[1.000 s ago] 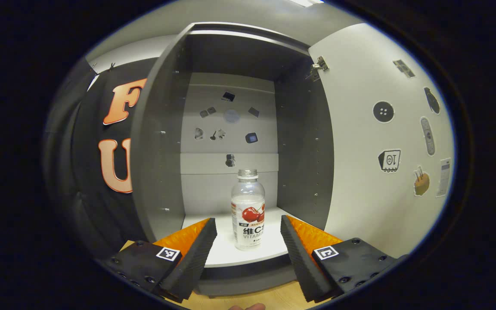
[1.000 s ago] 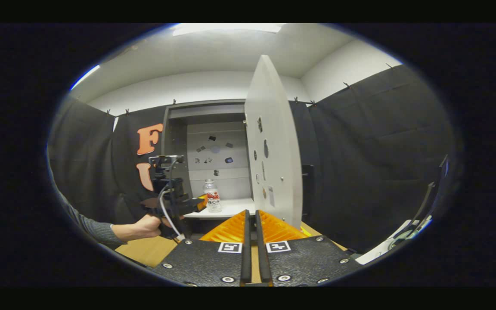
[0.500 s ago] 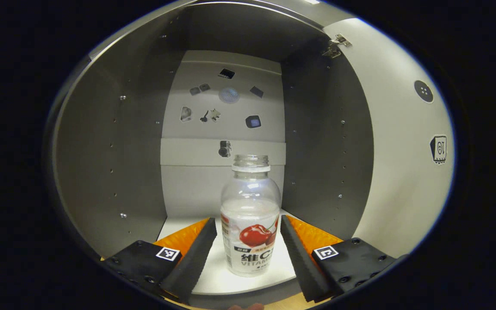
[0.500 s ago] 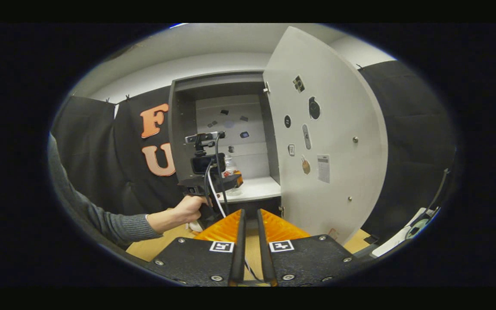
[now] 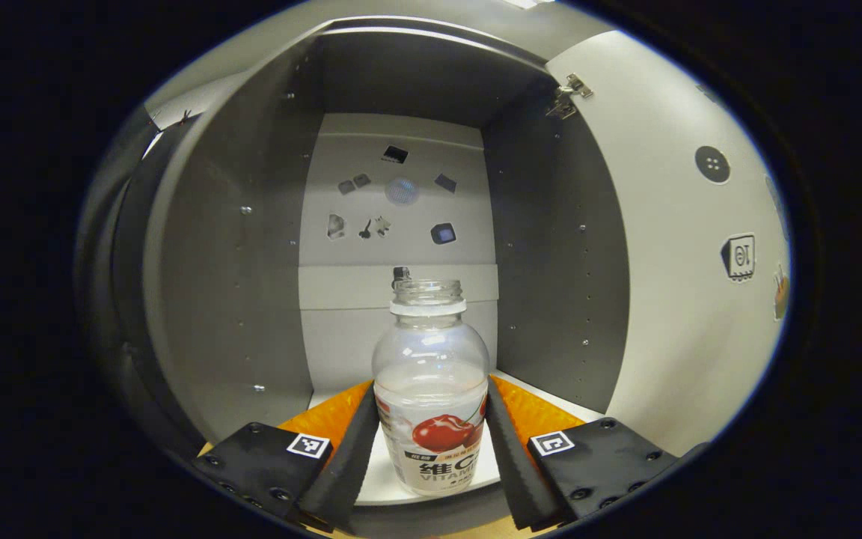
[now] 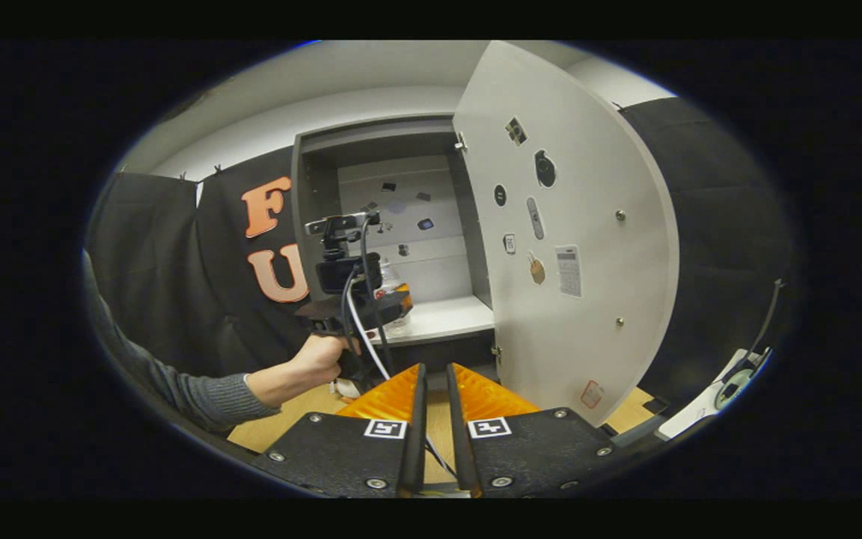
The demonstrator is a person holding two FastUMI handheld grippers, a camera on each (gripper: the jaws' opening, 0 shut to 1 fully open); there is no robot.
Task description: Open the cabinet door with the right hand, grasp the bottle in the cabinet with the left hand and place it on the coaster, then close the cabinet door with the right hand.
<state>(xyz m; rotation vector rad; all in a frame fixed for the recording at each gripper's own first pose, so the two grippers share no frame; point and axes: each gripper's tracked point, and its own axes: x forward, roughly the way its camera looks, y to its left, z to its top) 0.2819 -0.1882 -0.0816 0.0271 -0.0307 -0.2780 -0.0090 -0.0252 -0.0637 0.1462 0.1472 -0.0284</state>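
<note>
A clear bottle (image 5: 431,389) with a cherry label stands upright on the white shelf (image 5: 382,479) of the grey cabinet. My left gripper (image 5: 429,385) reaches into the cabinet, and its fingers (image 5: 349,457) press on both sides of the bottle's lower body. In the right gripper view, the left gripper (image 6: 393,303) is held by a hand (image 6: 319,359) at the shelf's front and hides most of the bottle (image 6: 388,278). The cabinet door (image 6: 573,247) is swung wide open to the right. My right gripper (image 6: 431,368) hovers back over the table, its jaws nearly together with nothing between them.
Small stickers dot the cabinet's back wall (image 5: 393,191) and the inside of the door (image 5: 734,254). A wooden tabletop (image 6: 296,412) lies below the cabinet. A white object (image 6: 700,412) sits at the far right. Black cloth walls flank the cabinet.
My left gripper pushed deeper into the cabinet, and its fingers narrowed onto the bottle. The right gripper swung from edge-on to the door to face its inner side, then held nearly still.
</note>
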